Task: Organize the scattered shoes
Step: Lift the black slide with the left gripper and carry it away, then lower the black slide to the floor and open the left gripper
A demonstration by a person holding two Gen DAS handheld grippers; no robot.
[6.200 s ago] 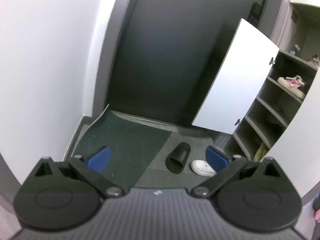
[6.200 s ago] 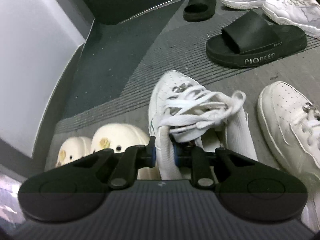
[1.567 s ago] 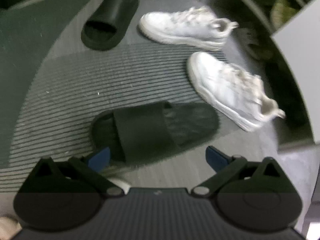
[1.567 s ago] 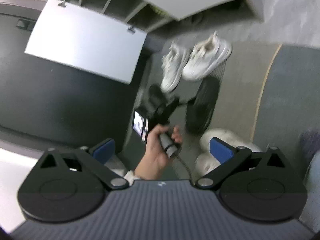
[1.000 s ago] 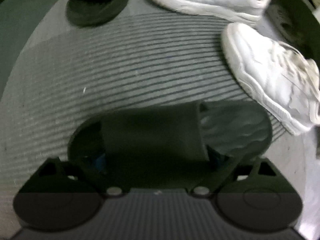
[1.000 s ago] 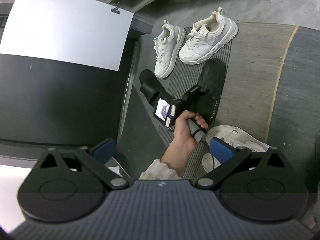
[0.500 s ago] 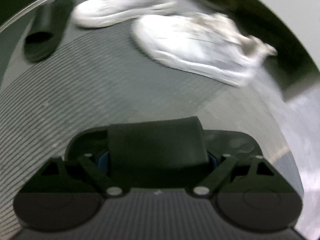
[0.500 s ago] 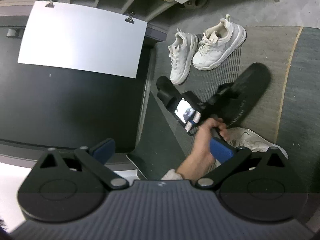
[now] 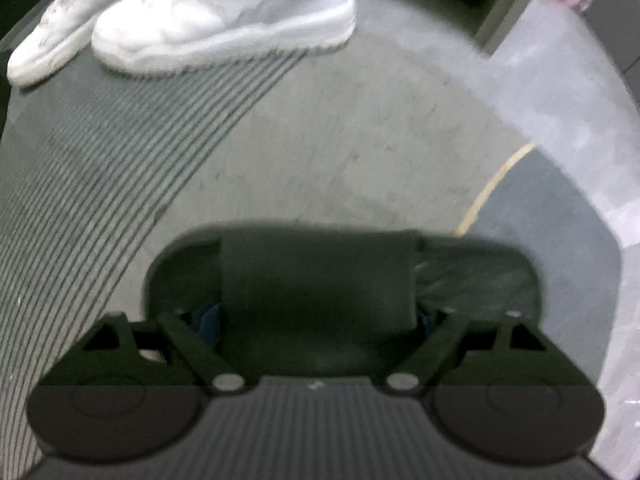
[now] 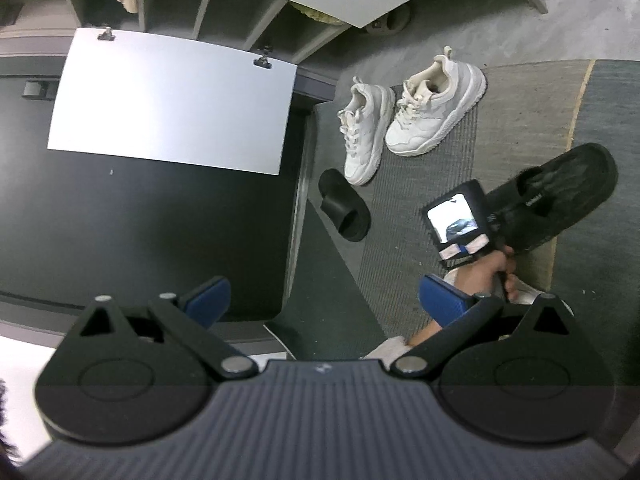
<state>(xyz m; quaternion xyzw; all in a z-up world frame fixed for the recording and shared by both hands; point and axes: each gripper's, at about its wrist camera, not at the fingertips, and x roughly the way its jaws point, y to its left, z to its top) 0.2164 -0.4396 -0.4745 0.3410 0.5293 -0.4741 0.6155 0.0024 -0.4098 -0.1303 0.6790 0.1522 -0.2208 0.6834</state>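
Two black slides: one [image 9: 316, 280] clamped by its strap in the left gripper [image 9: 318, 320] above the mat [image 9: 340, 140], the other [image 10: 344, 210] lying by the dark door. Two white sneakers [image 10: 436, 110] side by side on the ribbed strip. Right gripper [image 10: 322, 298] spread apart, empty. Another white shoe [image 10: 524, 292] mostly hidden behind the hand [image 10: 486, 274]

Matt black rubbery slide [image 9: 316, 280]; white leather-look sneakers [image 10: 436, 108], lightly scuffed; ribbed woven mat [image 9: 100, 168]; smooth matt cabinet door [image 10: 172, 104]; speckled stone-like floor [image 9: 560, 120].
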